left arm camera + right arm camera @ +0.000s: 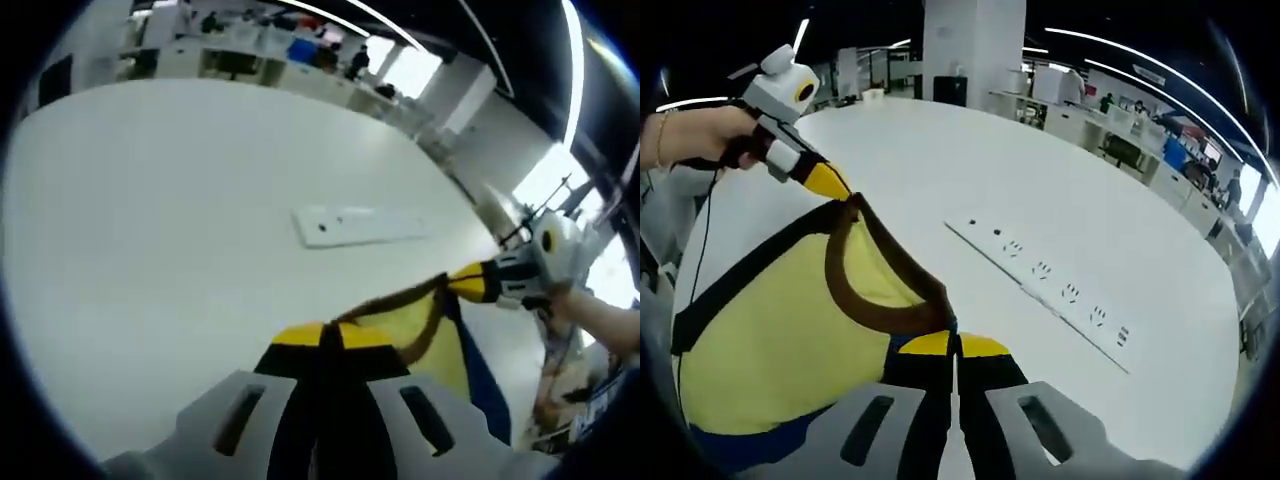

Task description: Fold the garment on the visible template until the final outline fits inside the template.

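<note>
I hold the limp, light garment [790,340] aloft over the table's [1060,200] near edge, left gripper [322,340] and right gripper [955,350] each pinching its brown collar; grip hems.

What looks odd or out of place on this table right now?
The yellow garment hangs off the white table, stretched by its brown collar between the left tongs and right tongs. No folding template is visible, just an inset socket strip.

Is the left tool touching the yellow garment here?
Touching. In the right gripper view the left tool pinches the brown collar edge of the yellow garment, with the fabric hanging taut from its yellow tips.
</note>
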